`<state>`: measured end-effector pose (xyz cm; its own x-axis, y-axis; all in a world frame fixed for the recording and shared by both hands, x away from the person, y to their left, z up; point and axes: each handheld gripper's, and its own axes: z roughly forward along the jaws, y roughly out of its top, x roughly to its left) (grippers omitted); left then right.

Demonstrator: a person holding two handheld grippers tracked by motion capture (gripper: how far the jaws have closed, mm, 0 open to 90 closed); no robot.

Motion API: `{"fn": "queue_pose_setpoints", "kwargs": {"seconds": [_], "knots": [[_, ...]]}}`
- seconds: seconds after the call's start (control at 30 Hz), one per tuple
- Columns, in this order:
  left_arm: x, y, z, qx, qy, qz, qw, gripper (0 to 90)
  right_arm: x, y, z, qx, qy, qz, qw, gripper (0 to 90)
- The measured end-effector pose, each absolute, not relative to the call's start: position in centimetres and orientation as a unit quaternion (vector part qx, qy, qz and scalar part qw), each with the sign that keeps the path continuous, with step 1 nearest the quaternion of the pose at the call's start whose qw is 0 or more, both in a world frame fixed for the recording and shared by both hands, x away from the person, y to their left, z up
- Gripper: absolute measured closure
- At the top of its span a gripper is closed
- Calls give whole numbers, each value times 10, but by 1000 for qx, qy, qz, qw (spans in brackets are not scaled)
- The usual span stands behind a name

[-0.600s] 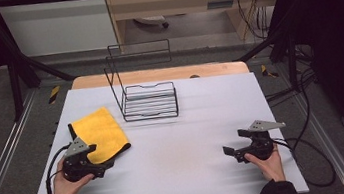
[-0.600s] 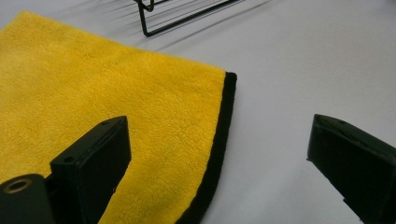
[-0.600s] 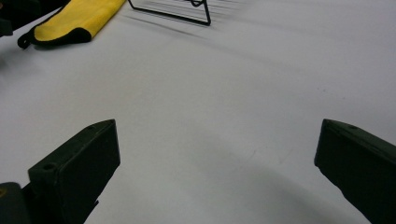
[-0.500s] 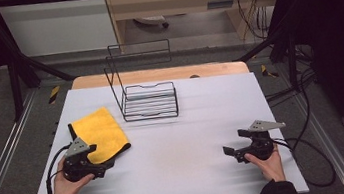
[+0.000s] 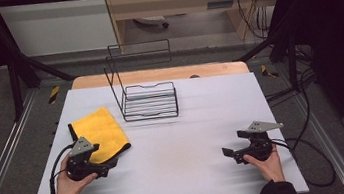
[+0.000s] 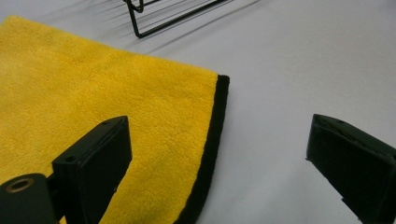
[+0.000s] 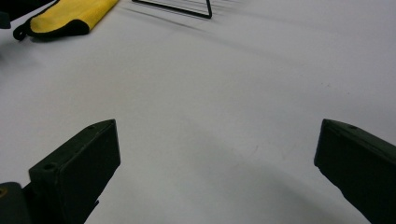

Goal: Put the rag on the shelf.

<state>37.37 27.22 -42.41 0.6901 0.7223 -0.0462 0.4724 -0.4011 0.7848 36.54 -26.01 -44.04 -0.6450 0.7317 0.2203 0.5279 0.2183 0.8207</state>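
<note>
Straddling the black-trimmed edge of a yellow cloth (image 6: 93, 107), the left gripper (image 5: 99, 168) sits with jaws spread wide; a careless close could bunch the cloth or miss its thin edge. A wire rack (image 5: 147, 100) stands beyond. Well apart at right, the right gripper (image 5: 234, 152) rests released on the bare white table (image 5: 181, 146).

On the bench (image 5: 180, 176) there is one yellow cloth (image 5: 98, 133) at the near left and one black wire rack (image 5: 148, 100) toward the far middle. Two grippers: one near left (image 5: 110, 167), one near right (image 5: 227, 153).
</note>
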Motion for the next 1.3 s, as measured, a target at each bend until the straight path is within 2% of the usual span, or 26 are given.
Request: {"fn": "queue_pose_setpoints", "kwargs": {"seconds": [0.47,0.63,0.67,0.77,1.13,1.3], "knots": [[389,244,-417,837,368,163,372,110,366,-259,-441,411,776,467,107,9],[401,234,-422,840,376,168,354,204,366,-259,-442,411,776,465,108,9],[402,232,-424,841,377,167,351,262,366,-259,-442,410,777,465,109,9],[407,228,-428,843,378,162,346,335,366,-259,-442,411,777,464,108,9],[415,219,-439,849,375,187,323,522,367,-259,-442,413,778,461,106,10],[416,216,-443,850,376,193,314,541,367,-259,-442,412,778,462,108,11]]}}
